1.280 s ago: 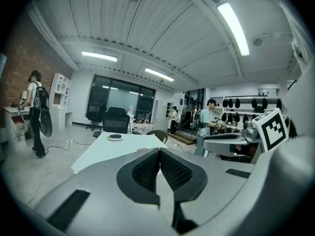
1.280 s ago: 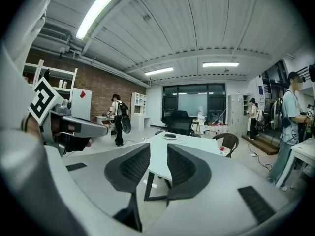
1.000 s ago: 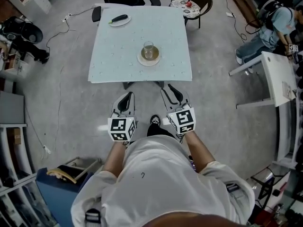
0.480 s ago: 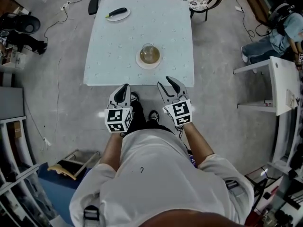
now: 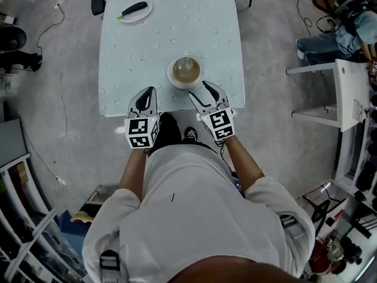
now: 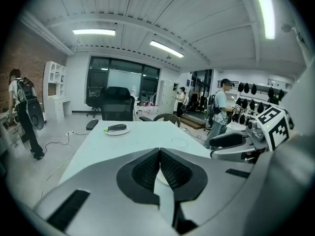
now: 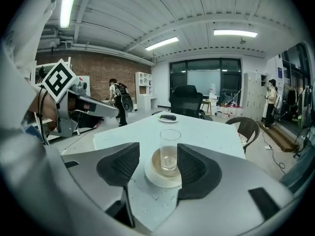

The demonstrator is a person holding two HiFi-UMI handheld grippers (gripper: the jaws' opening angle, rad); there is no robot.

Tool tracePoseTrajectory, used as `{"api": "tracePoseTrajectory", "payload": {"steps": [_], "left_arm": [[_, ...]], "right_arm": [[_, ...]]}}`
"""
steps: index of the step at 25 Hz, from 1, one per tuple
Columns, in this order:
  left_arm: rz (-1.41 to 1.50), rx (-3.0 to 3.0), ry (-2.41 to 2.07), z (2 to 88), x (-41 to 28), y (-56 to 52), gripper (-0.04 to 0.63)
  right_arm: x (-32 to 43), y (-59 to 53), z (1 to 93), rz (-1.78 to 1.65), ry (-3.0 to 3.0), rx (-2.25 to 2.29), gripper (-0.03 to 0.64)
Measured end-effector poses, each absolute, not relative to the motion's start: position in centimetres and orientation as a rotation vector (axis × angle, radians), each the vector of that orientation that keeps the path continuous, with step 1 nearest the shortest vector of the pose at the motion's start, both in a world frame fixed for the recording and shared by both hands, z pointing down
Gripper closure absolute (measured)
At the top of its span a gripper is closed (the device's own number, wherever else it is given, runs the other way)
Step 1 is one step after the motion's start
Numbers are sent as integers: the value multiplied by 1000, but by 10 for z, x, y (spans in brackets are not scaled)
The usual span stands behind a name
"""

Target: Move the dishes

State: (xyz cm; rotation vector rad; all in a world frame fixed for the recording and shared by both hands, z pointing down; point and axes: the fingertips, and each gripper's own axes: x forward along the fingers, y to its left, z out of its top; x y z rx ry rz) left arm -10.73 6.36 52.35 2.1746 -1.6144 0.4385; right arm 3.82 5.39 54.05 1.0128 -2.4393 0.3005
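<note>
A clear glass (image 5: 185,67) (image 7: 170,149) stands upright on a small cream saucer (image 5: 172,79) (image 7: 162,177) near the front of the pale blue table (image 5: 129,52). At the far left corner, a white plate (image 5: 134,12) (image 6: 117,130) holds a dark long vegetable. My right gripper (image 5: 201,91) (image 7: 158,151) is open just short of the saucer; its jaws have just been opening, and nothing is between the pads. My left gripper (image 5: 147,92) (image 6: 160,154) is shut and empty over the table's near edge, left of the saucer.
A black office chair (image 6: 117,107) and a brown round chair (image 7: 244,126) stand at the table's far side. A white side table (image 5: 347,93) is at the right, with a seated person (image 5: 347,28) beyond. People stand further back in the room.
Both grippers came forward from below the table's near edge to over it, beside the saucer. The right jaws have spread wider. Glass and plates have not moved.
</note>
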Motion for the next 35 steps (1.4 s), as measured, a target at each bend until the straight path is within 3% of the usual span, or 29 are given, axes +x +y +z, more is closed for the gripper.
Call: {"api": "tracePoseTrajectory", "payload": {"steps": [15,35], "left_arm": [[595,2180,-1290,603,-126,-6,575],[582,1884,-1527,621,-135,5,575]], "right_arm": [[10,-5,596,362,-2290,1050,324],[-19,-44,628,316,-2411,631,282]]}}
